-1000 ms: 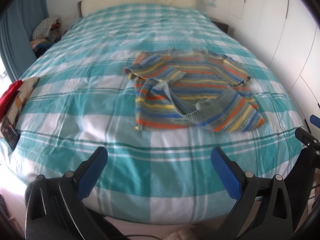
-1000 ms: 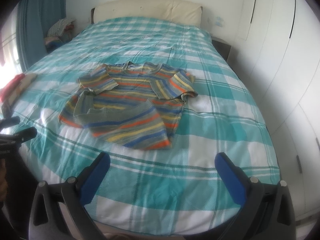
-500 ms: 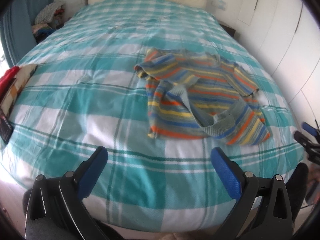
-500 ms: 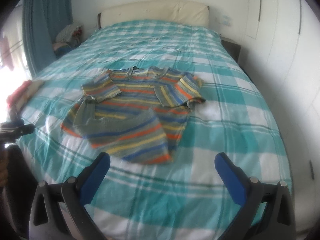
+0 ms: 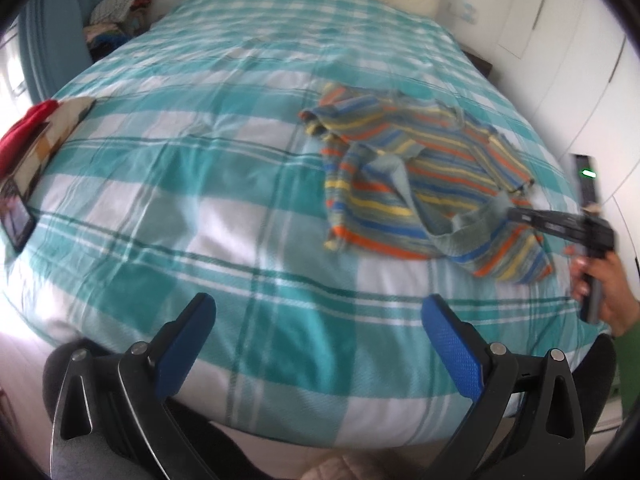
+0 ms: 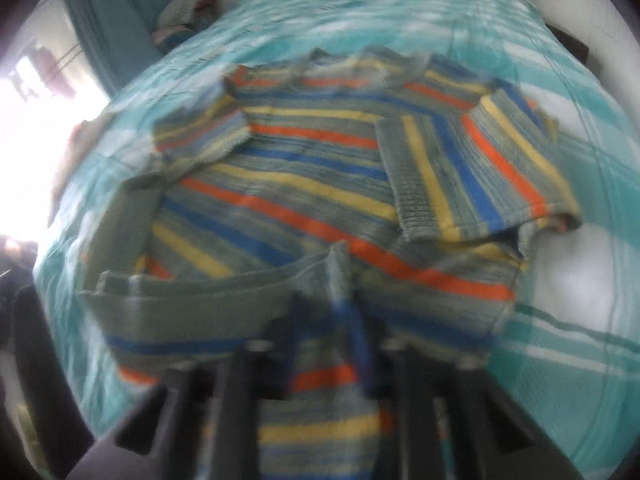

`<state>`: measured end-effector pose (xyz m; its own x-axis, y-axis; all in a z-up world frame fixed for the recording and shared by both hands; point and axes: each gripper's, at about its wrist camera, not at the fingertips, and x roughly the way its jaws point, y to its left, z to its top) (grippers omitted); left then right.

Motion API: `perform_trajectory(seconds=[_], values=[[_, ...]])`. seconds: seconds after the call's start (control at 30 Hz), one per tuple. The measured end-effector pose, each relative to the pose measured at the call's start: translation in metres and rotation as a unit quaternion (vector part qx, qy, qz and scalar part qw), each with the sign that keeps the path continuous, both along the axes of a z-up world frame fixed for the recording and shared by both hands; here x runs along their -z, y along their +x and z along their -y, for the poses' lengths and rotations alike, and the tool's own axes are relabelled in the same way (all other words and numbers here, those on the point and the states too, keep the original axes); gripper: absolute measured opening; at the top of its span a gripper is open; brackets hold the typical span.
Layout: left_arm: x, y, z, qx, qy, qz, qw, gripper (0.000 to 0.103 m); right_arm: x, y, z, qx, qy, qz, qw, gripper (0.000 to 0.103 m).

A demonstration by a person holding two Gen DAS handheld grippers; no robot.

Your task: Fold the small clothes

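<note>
A small striped sweater (image 5: 420, 176) in orange, blue, yellow and grey lies rumpled on the teal checked bedspread (image 5: 224, 168), right of centre; it fills the right wrist view (image 6: 320, 176). My left gripper (image 5: 316, 344) is open and empty above the bed's near edge, well short of the sweater. My right gripper (image 6: 332, 320) is shut on the sweater's folded-over grey hem; the left wrist view shows its tip (image 5: 516, 212) at the sweater's right side. The right wrist view is blurred.
A red and patterned pile of cloth (image 5: 36, 136) and a dark phone-like object (image 5: 16, 220) lie at the bed's left edge. A clothes heap (image 5: 120, 4) sits by the blue curtain. White wardrobe doors (image 5: 580, 60) stand on the right.
My right gripper has moved in from the bed's edge to the sweater and shut on its hem. The left gripper stays open, its view shifted slightly left.
</note>
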<state>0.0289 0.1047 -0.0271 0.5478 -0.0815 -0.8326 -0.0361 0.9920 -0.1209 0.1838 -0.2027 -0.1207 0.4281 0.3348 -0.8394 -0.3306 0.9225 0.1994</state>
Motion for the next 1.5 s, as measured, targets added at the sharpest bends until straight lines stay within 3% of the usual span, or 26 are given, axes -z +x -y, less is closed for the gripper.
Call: perform_trajectory(seconds=[0.1,0.23,0.33,0.43,0.53,0.57,0.6,0.67,0.7,0.83,0.9,1.03,1.07,1.1,1.13,1.2,1.27,1.33,1.37,1.43,1.47,1.5], values=[[0.004,-0.003,-0.015,-0.017,0.006,0.007,0.9998,0.102,-0.039,-0.058,-0.003,-0.087,0.036,0.028,0.995,0.004],[0.014,0.0,-0.021,-0.027,0.0,0.0,0.9996,0.102,-0.058,-0.161,-0.008,-0.214,-0.002,0.026,0.977,0.004],[0.021,0.002,-0.02,-0.025,-0.01,-0.006,0.9996,0.102,-0.029,-0.208,0.013,-0.209,-0.072,-0.019,0.975,0.004],[0.025,0.002,-0.017,-0.023,-0.013,-0.011,0.9996,0.102,-0.004,-0.213,0.047,-0.142,-0.077,-0.074,0.984,0.007],[0.024,-0.005,-0.02,-0.024,-0.014,-0.005,0.9996,0.102,-0.017,-0.207,0.064,-0.104,-0.07,-0.056,0.991,0.023],[0.023,-0.007,-0.023,-0.026,-0.011,-0.002,0.9996,0.102,-0.028,-0.204,0.065,-0.097,-0.052,-0.04,0.993,0.035],[0.023,-0.009,-0.025,-0.029,-0.009,-0.002,0.9995,0.102,-0.039,-0.198,0.063,-0.09,-0.037,-0.021,0.995,0.058],[0.026,-0.01,-0.03,-0.037,-0.012,-0.003,0.9992,0.102,-0.065,-0.181,0.042,-0.085,-0.015,0.035,0.996,0.078],[0.027,-0.01,-0.031,-0.041,-0.014,-0.007,0.9991,0.102,-0.071,-0.169,0.027,-0.093,0.003,0.056,0.994,0.078],[0.023,-0.018,-0.033,-0.042,-0.029,-0.005,0.9987,0.102,-0.07,-0.103,-0.045,-0.105,0.061,0.059,0.991,0.078],[0.017,-0.027,-0.033,-0.041,-0.023,0.005,0.9989,0.102,-0.053,-0.056,-0.095,-0.127,0.038,0.056,0.99,0.078],[0.013,-0.042,-0.046,-0.051,-0.017,0.013,0.9985,0.102,-0.025,0.0,-0.157,-0.178,-0.024,0.06,0.982,0.072],[0.013,-0.045,-0.052,-0.059,-0.016,0.012,0.9981,0.102,-0.017,0.005,-0.158,-0.194,-0.027,0.047,0.979,0.057],[0.014,-0.046,-0.057,-0.065,-0.016,0.011,0.9977,0.102,-0.006,0.019,-0.17,-0.219,-0.024,0.008,0.975,0.018],[0.014,-0.049,-0.064,-0.074,-0.016,0.011,0.9971,0.102,-0.002,0.02,-0.172,-0.224,-0.019,-0.007,0.974,0.003],[0.013,-0.057,-0.083,-0.097,-0.022,0.014,0.9949,0.102,-0.016,0.004,-0.182,-0.247,0.014,-0.014,0.969,0.005],[0.012,-0.059,-0.099,-0.117,-0.026,0.017,0.9926,0.102,-0.038,-0.029,-0.193,-0.3,0.062,-0.025,0.952,0.005],[0.012,-0.056,-0.108,-0.127,-0.03,0.021,0.9912,0.102,-0.061,-0.084,-0.216,-0.375,0.105,-0.041,0.92,0.005],[0.013,-0.051,-0.111,-0.129,-0.03,0.024,0.9909,0.102,-0.062,-0.108,-0.226,-0.394,0.114,-0.05,0.911,0.011],[0.016,-0.043,-0.11,-0.129,-0.027,0.021,0.991,0.102,-0.056,-0.136,-0.24,-0.408,0.124,-0.068,0.902,0.04],[0.018,-0.04,-0.107,-0.121,-0.029,0.02,0.992,0.102,-0.047,-0.154,-0.242,-0.415,0.144,-0.092,0.894,0.065],[0.022,-0.035,-0.102,-0.108,-0.031,0.012,0.9936,0.102,-0.043,-0.164,-0.237,-0.413,0.16,-0.102,0.891,0.068]])
